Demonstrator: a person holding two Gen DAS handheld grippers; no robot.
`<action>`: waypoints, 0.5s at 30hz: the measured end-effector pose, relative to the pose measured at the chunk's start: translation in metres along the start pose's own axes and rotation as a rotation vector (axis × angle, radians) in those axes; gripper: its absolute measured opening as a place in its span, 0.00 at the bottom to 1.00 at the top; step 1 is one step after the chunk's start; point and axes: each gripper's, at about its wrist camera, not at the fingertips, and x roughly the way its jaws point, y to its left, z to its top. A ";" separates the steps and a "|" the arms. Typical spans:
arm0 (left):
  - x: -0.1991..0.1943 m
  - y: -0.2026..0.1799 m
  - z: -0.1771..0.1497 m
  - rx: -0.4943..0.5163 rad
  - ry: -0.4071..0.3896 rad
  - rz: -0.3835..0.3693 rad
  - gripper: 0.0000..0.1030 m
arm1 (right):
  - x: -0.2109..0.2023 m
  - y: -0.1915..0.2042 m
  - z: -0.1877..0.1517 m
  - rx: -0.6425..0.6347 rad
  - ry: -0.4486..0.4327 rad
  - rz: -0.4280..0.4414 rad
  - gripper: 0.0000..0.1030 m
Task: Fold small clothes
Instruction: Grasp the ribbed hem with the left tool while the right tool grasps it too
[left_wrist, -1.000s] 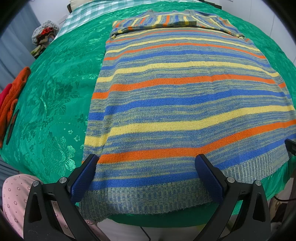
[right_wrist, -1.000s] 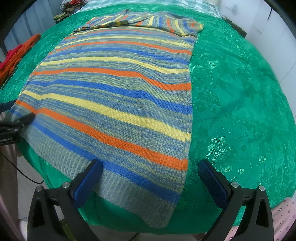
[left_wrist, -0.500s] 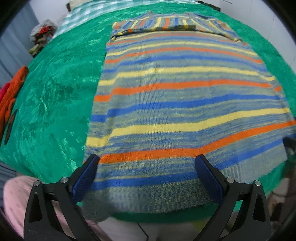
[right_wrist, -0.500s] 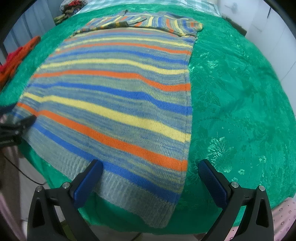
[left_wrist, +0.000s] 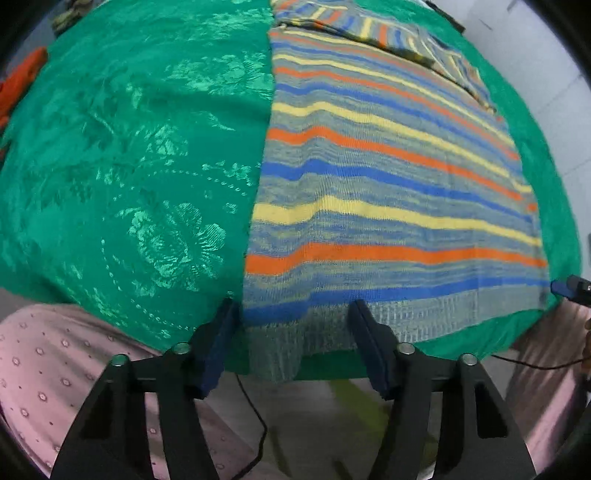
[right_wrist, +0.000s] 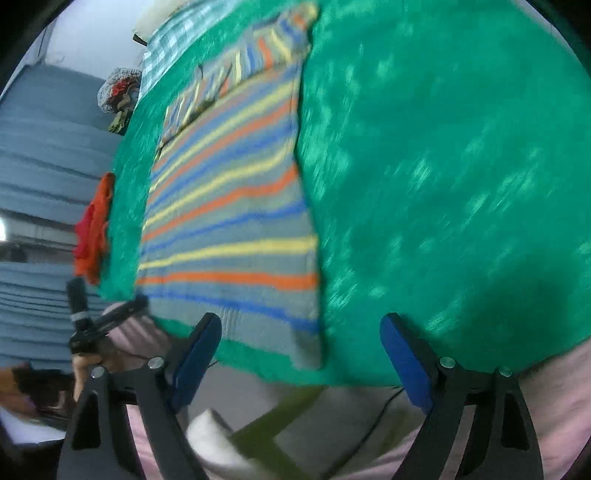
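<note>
both claws open: left gripper (left_wrist: 291, 310) straddles sweater (left_wrist: 388, 192) hem corner, right gripper (right_wrist: 301, 328) too; i risk pinching the green cloth (left_wrist: 129, 166).

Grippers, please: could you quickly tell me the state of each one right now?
Left gripper: open, fingers straddling the striped sweater hem corner, holding nothing.
Right gripper: open, holding nothing.

Home bedroom: green brocade bedspread (left_wrist: 140, 155), checked pillow (right_wrist: 173, 33), clothes heap (right_wrist: 118, 96).
</note>
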 end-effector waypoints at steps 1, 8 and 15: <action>0.001 -0.002 0.001 0.007 0.010 -0.008 0.17 | 0.011 0.001 -0.002 0.002 0.020 0.005 0.82; -0.015 -0.001 0.016 0.038 0.083 -0.080 0.04 | 0.031 0.017 -0.005 -0.005 0.097 0.026 0.06; -0.034 0.024 0.098 -0.056 0.027 -0.265 0.03 | -0.016 0.029 0.046 0.036 -0.061 0.144 0.06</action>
